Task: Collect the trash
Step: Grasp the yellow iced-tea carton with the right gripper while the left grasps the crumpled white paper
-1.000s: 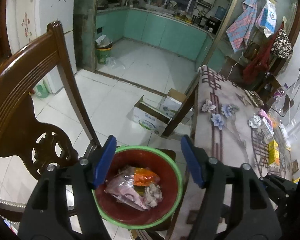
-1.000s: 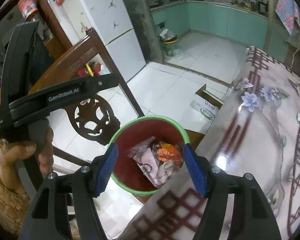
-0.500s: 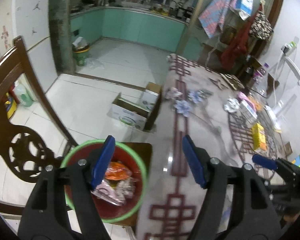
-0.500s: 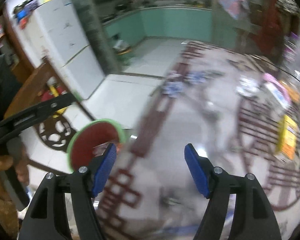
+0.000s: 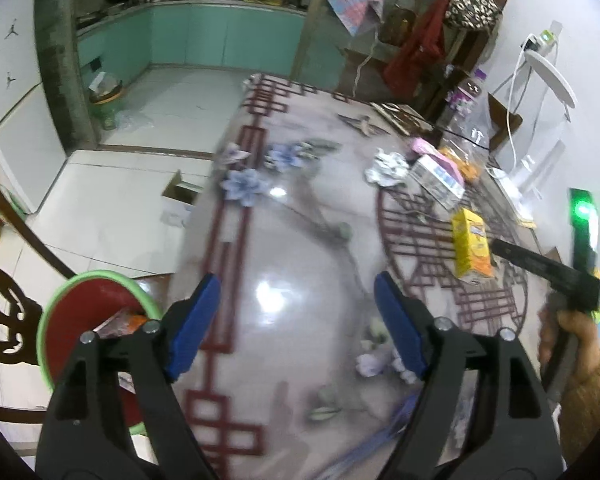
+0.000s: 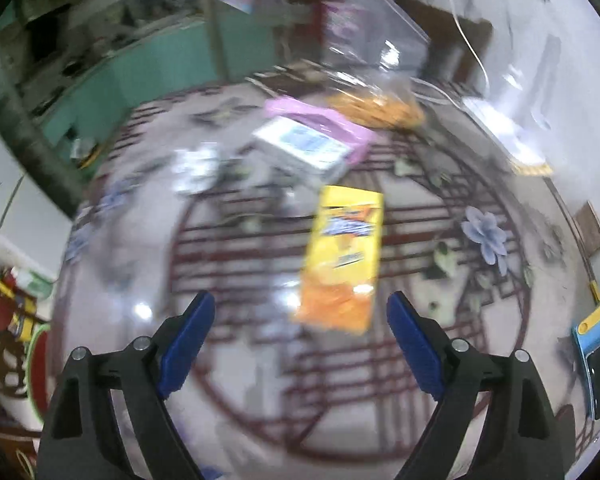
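A yellow-orange snack packet point(image 6: 344, 256) lies on the patterned table, just ahead of my open, empty right gripper point(image 6: 300, 320); it also shows in the left wrist view point(image 5: 471, 245). Beyond it lie a white carton point(image 6: 300, 146), a pink packet point(image 6: 320, 118), crumpled foil point(image 6: 194, 170) and an orange bag point(image 6: 376, 106). The red bin with a green rim point(image 5: 86, 312) stands at the table's left edge with wrappers inside. My left gripper point(image 5: 296, 320) is open and empty over the table, right of the bin.
A wooden chair point(image 5: 0, 336) stands beside the bin. A cardboard box point(image 5: 180, 196) sits on the tiled floor. A white lamp point(image 5: 548, 76) and cables stand at the table's far right. A blue-yellow object point(image 6: 596, 328) lies at the right edge.
Both grippers have swung right, away from above the bin and over the table. The right gripper now faces the yellow packet. Both stay open.
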Tool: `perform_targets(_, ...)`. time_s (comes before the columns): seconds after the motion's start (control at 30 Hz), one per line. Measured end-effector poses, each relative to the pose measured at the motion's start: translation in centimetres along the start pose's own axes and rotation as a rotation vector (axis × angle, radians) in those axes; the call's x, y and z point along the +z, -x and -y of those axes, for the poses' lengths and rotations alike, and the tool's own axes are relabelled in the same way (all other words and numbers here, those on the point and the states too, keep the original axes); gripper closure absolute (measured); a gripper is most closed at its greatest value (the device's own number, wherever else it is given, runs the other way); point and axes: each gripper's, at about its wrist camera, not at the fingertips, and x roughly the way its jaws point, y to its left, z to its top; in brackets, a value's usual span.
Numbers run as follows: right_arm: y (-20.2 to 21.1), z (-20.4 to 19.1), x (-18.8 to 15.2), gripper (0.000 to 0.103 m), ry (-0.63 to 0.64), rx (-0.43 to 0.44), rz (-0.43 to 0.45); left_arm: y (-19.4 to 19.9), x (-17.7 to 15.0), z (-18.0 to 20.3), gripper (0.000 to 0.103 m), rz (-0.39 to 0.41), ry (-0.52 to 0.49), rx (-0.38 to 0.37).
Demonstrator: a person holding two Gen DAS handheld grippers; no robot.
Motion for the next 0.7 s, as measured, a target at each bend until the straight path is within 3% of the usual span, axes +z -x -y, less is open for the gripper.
perform_targets(0.17, -4.1, 2.5, 1.2, 0.018, -0.011, -0.002, -0.066, -1.9, 0.5, 4.1, 0.026, -0.027, -0.039, -0.007)
perform_targets(0.43, -7.6, 2.9, 1.5, 0.021, 0.035, 0.046, -0.142, -5.6, 2.2, 9.2, 0.026, -0.051, -0.090, -0.022)
perform_targets(0.5, -8.2, 3.3, 1.3, 0.029, 0.028, 0.071, -0.161, -7.0, 2.9, 10.2, 0.025, -0.046, -0.112, -0.021)
perform_targets(0.53, -8.5, 3.4, 1.3, 0.039, 0.026, 0.082, -0.172, -8.3, 3.5, 10.8, 0.025, -0.054, -0.126, -0.014)
perform_targets(0.7, -8.2, 4.1, 0.9, 0.040, 0.028, 0.141, -0.184, -13.1, 6.1, 12.3, 0.025, -0.076, -0.133, -0.021)
